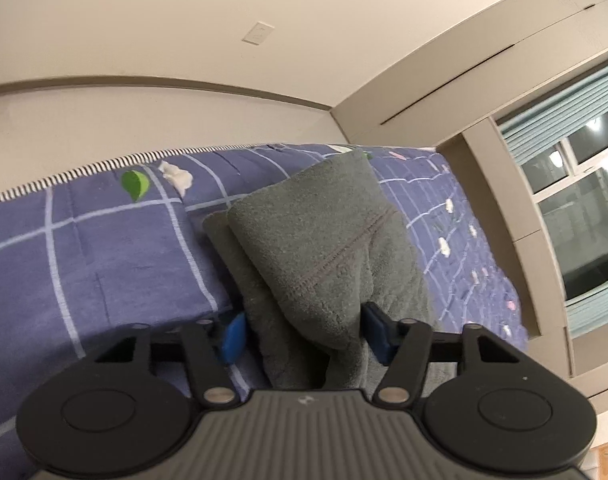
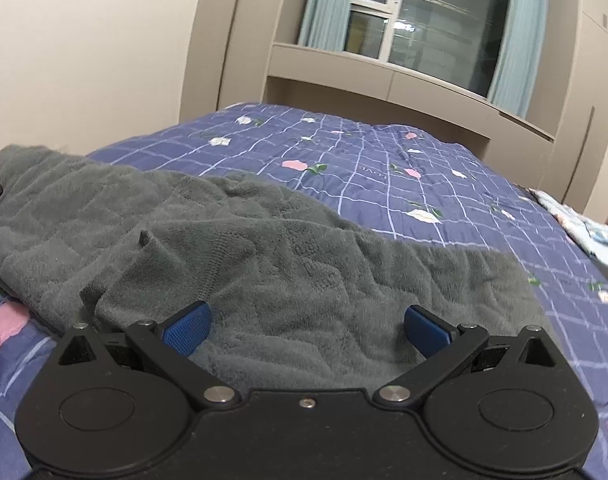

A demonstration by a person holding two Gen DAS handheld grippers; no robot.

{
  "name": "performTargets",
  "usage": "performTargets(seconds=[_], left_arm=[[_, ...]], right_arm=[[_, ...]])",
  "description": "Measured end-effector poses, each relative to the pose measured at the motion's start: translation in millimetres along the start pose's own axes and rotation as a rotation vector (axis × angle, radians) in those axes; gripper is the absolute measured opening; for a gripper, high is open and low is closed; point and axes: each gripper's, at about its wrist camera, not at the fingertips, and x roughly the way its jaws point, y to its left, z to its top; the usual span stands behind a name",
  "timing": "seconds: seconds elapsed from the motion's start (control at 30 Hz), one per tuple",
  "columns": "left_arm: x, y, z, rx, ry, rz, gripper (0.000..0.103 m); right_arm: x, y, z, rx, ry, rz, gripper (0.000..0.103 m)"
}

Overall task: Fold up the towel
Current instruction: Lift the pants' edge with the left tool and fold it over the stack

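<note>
A dark grey towel (image 1: 324, 232) lies on a blue checked quilt (image 1: 96, 264), doubled over into a thick fold. My left gripper (image 1: 304, 336) is open, and the near end of that fold sits between its blue pads (image 1: 378, 332). The right-hand pad touches the cloth; the left-hand pad is blurred beside the lower layer. In the right wrist view the towel (image 2: 244, 248) spreads rumpled across the quilt (image 2: 384, 176). My right gripper (image 2: 304, 328) stands wide open just above it, its pads (image 2: 186, 328) clear of the cloth. A dark bit of the other gripper shows at the far left edge.
A beige wall runs along the far side of the bed. A window with light blue curtains (image 2: 424, 20) and a beige ledge (image 2: 384, 80) stand past the bed's end. A pale patterned cloth (image 2: 584, 232) lies at the bed's right edge.
</note>
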Motion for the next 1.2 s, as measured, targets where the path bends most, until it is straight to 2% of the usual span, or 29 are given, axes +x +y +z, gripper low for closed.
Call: performTargets(seconds=[0.1, 0.2, 0.4, 0.6, 0.77, 1.0, 1.2], left_arm=[[-8, -17, 1, 0.069, -0.031, 0.009, 0.04], [-15, -33, -1, 0.128, -0.053, 0.021, 0.032], [-23, -46, -5, 0.159, -0.065, 0.045, 0.029], [-35, -72, -6, 0.245, -0.083, 0.042, 0.027], [-41, -92, -10, 0.303, -0.096, 0.038, 0.022], [-56, -133, -26, 0.461, -0.131, -0.029, 0.018], [-74, -182, -49, 0.661, -0.112, -0.155, 0.016]], right_arm=[[2, 1, 8, -0.05, 0.021, 0.007, 0.103], [3, 2, 14, -0.105, 0.026, 0.023, 0.103], [-1, -3, 24, -0.125, 0.034, 0.045, 0.103], [-11, -13, 30, -0.055, 0.034, 0.086, 0.103], [-23, -21, 33, -0.047, 0.007, 0.083, 0.103], [-42, -38, 28, -0.002, -0.014, 0.06, 0.103], [-57, -54, 19, 0.025, -0.023, 0.03, 0.103]])
